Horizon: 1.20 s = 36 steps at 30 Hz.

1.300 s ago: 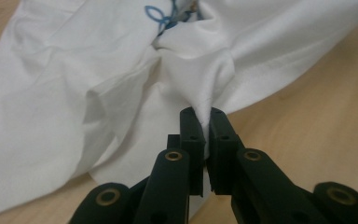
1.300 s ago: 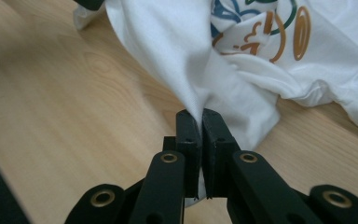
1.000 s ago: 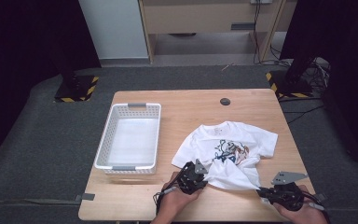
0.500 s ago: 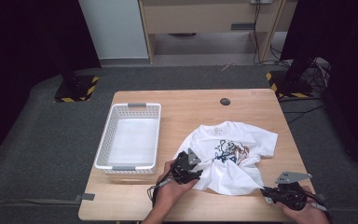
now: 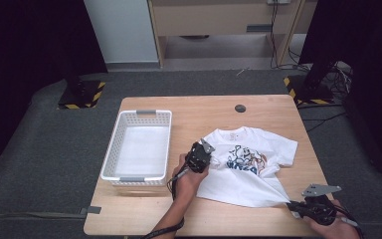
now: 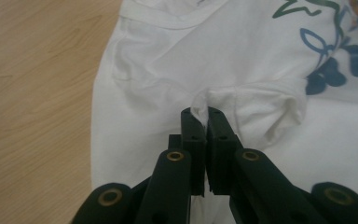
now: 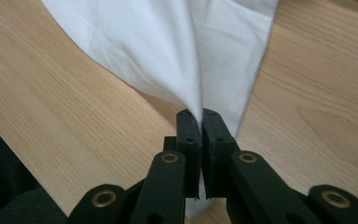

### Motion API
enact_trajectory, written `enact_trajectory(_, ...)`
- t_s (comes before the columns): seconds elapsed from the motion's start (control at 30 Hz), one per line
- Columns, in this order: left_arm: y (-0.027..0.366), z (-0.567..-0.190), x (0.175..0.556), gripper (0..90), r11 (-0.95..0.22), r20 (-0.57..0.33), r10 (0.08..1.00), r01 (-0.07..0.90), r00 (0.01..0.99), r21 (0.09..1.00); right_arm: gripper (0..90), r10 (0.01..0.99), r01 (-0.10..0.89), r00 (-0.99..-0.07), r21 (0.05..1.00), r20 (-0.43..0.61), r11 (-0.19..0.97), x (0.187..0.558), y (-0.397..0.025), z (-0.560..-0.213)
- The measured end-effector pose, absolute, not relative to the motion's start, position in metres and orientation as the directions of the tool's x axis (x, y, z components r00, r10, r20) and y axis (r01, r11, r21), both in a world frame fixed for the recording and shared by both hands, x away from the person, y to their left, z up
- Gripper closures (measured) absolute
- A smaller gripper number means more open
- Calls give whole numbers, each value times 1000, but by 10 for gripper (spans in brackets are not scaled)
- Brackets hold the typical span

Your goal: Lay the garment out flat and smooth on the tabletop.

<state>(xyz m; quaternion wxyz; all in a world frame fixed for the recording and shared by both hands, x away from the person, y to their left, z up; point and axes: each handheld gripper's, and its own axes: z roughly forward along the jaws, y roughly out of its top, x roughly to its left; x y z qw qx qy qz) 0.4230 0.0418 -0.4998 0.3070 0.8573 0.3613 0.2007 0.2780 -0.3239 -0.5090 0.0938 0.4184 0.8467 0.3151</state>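
One big wooden table [image 5: 144,219] with a light brown top fills the middle of the room. On its left part sits a white plastic basket [image 5: 110,159] with small holes in its sides, and it looks empty. On the right part lies a white cotton T-shirt with a blue and orange cartoon print [image 5: 273,147], spread out face up, with its neck pointing away from the person. A small round dark disc [image 5: 239,108] sits near the far edge of the table.

My guess is that the shirt is light, soft and floppy. It will bend and sag when lifted, not stay flat. It will not break and should not slip much from a firm pinch. Good places to pinch are the edges and corners: a sleeve, the bottom hem.

That is where both tools bite now. The left gripper [image 6: 200,114] is squeezed shut on a small bump of cloth by the sleeve at the shirt's left side. The right gripper [image 7: 199,116] is also squeezed shut, on the bottom corner of the shirt near the table's front edge, and the cloth pulls tight into a ridge toward it.
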Motion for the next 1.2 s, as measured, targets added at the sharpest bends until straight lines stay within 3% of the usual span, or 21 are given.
enact_trajectory(0.47,47,-512,454,864,-511,117,791,543,601,666,867,774,664,-622,605,119,440,277,-335,-509)
enact_trajectory(0.67,46,-501,439,580,-472,82,785,507,614,721,821,764,633,-635,643,112,431,274,-330,-505)
enact_trajectory(0.8,44,-492,429,465,-442,38,768,487,639,754,781,759,617,-643,658,104,432,271,-330,-503)
enact_trajectory(1.03,33,-498,422,380,-430,-13,744,494,668,756,632,772,609,-629,676,93,415,269,-330,-497)
enact_trajectory(1.2,30,-509,428,388,-431,-39,740,519,671,738,526,767,593,-637,687,82,420,266,-321,-494)
